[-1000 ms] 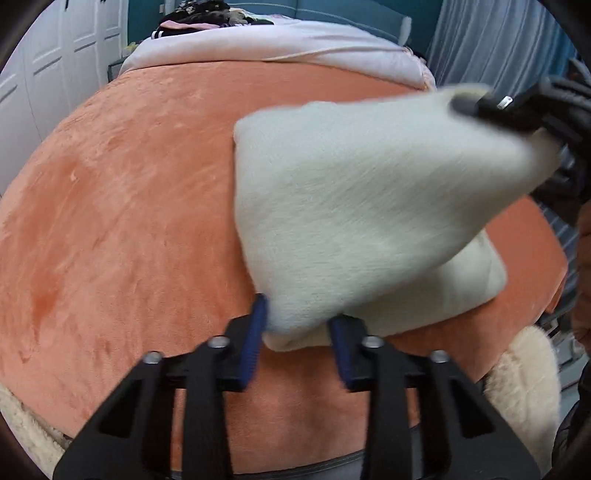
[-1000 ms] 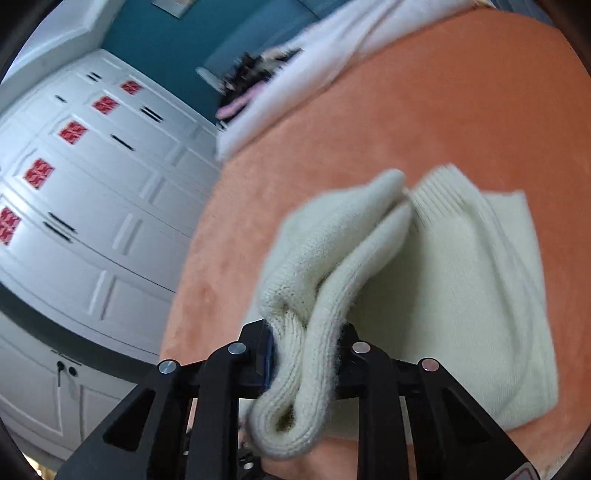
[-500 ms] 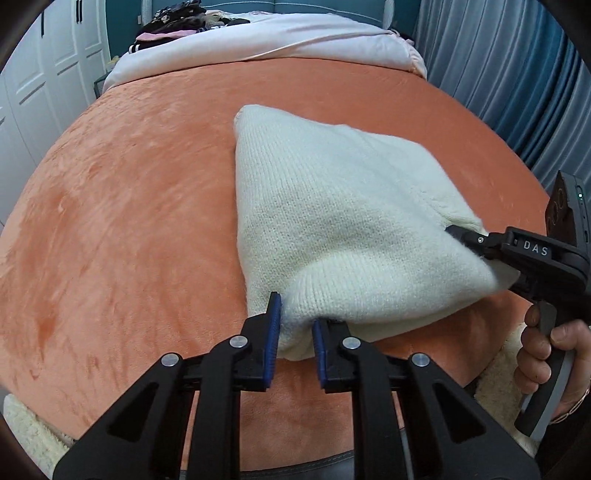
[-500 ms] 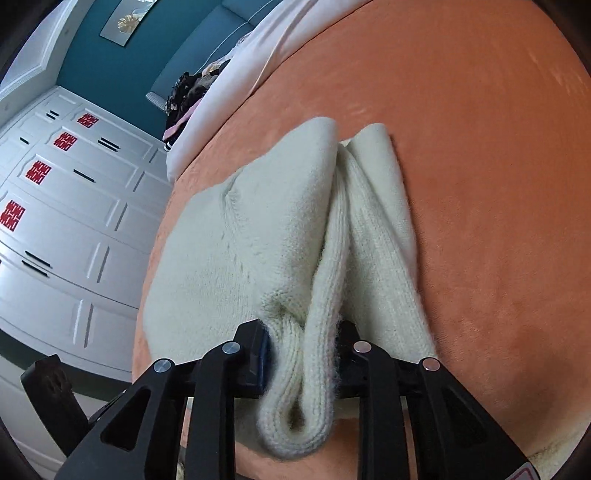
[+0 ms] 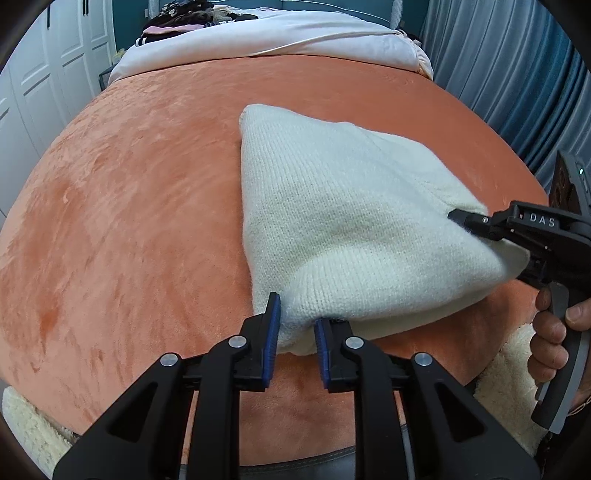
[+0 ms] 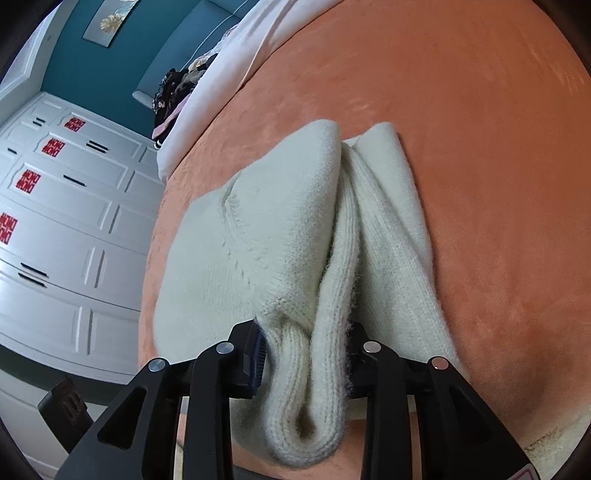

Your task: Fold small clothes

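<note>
A cream knit sweater (image 5: pixel 343 229) lies folded over on the orange blanket (image 5: pixel 129 221) that covers the bed, toward the near edge and right of the middle. No box, basket or drawer holds it; it sits on the bed alone, doubled so its upper layer rises in a soft slope over the lower one.

From the right wrist view the sweater (image 6: pixel 280 236) shows its stacked layers edge-on, the ribbed hem bunched into thick rolls. How many layers there are I cannot count, as the folds hide each other. At the head of the bed a dark heap of clothes (image 5: pixel 184 20) rests on a white duvet (image 5: pixel 295 40); its pieces are too small to tell apart. A fleecy cream throw (image 5: pixel 506 391) peeks out below the blanket's edge, cut off by the frame.

The left gripper (image 5: pixel 293 332) points along the bed at the sweater's near-left corner, its blue-padded jaws clamped on the folded edge. The right gripper (image 6: pixel 306 350) comes in low from the right side, jaws closed over the bunched hem at the near-right corner. The right hand (image 5: pixel 554 328) wraps its handle, fingers curled around the trigger. Curtains (image 5: pixel 517 66) hang at the right, white wardrobes (image 6: pixel 66 221) stand at the left.
</note>
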